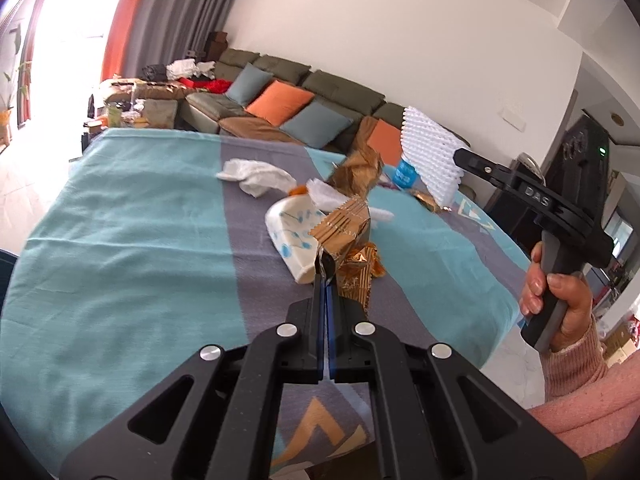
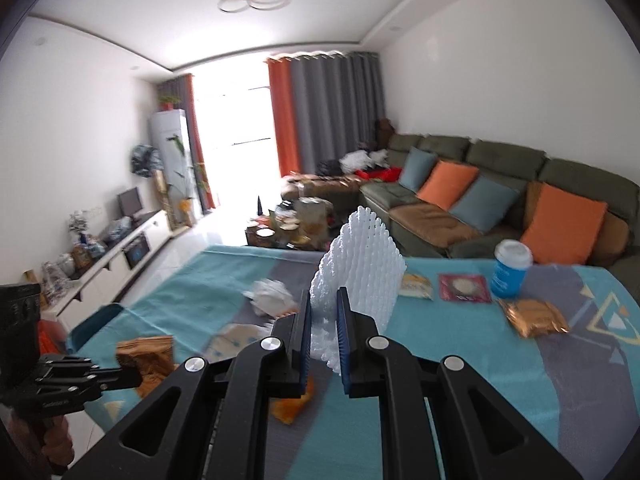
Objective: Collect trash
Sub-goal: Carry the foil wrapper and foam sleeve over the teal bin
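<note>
Behind everything runs a long olive-green sofa point(image 1: 320, 84) with orange and blue cushions, against a white wall, and in front of it stands the worktop point(image 1: 120, 216) under a turquoise and grey cloth. From the left wrist view, the left gripper point(image 1: 325, 276) has its fingers pressed together on a corner of a crinkled golden foil wrapper point(image 1: 352, 248), which hangs just above the cloth. Right behind the wrapper lies a white paper cup with blue flowers point(image 1: 290, 236) on its side, and further away a crumpled white tissue point(image 1: 256, 176). At the right, a hand point(image 1: 560, 308) in a pink sleeve holds the right gripper point(image 1: 460, 158) raised, with a white foam fruit net point(image 1: 428, 156) at its tip. From the right wrist view, the right gripper's fingers point(image 2: 304, 320) are clamped on this foam net point(image 2: 360, 264), which stands upright between them, above the worktop. On the cloth at the right stand a blue cup with a white lid point(image 2: 510, 268), a dark red flat packet point(image 2: 464, 286) and another golden wrapper point(image 2: 534, 318). An orange scrap point(image 2: 290, 406) lies below the fingers. At the left edge the left gripper point(image 2: 132, 374) carries the golden wrapper point(image 2: 148, 356).
</note>
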`<action>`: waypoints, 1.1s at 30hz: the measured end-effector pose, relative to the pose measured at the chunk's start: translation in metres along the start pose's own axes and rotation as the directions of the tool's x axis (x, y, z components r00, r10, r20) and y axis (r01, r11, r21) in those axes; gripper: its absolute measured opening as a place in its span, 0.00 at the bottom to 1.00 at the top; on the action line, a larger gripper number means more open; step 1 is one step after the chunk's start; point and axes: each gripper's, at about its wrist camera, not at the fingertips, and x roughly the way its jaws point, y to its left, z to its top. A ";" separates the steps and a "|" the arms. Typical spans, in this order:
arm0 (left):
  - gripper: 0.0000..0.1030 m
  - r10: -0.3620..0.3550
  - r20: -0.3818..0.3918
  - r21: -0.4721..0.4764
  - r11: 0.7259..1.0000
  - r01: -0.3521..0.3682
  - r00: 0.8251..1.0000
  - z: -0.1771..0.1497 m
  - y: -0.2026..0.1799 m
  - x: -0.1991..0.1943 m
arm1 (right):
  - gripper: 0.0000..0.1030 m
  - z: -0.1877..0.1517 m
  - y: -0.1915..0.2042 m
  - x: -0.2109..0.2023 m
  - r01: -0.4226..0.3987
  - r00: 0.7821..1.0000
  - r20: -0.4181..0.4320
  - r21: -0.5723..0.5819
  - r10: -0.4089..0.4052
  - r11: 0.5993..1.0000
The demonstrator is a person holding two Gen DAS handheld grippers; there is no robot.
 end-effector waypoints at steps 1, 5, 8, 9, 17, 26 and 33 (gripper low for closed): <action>0.01 0.005 0.006 -0.003 1.000 -0.005 1.000 0.001 0.001 -0.003 | 0.10 0.001 0.003 0.000 -0.019 1.000 0.004 -0.006 0.019 1.000; 0.01 0.035 0.033 -0.019 0.999 -0.035 0.999 0.001 0.010 -0.020 | 0.10 0.002 0.025 0.004 -0.120 0.993 0.005 -0.042 0.121 0.992; 0.01 0.063 0.050 -0.036 0.997 -0.061 0.997 0.002 0.016 -0.032 | 0.10 0.001 0.041 0.014 -0.204 0.979 -0.018 -0.039 0.203 0.978; 0.01 0.073 0.055 -0.041 0.997 -0.071 0.996 0.002 0.018 -0.035 | 0.10 0.001 0.045 0.017 -0.229 0.973 -0.024 -0.037 0.228 0.973; 0.01 0.152 0.089 -0.092 0.985 -0.144 0.984 0.001 0.035 -0.066 | 0.10 -0.003 0.090 0.045 -0.411 0.908 -0.110 -0.043 0.405 0.910; 0.01 0.232 0.101 -0.147 0.965 -0.216 0.967 -0.006 0.055 -0.094 | 0.10 -0.005 0.130 0.066 -0.516 0.846 -0.177 -0.042 0.502 0.855; 0.01 0.308 0.117 -0.201 0.938 -0.281 0.944 -0.011 0.073 -0.117 | 0.10 -0.003 0.158 0.082 -0.590 0.794 -0.223 -0.054 0.566 0.806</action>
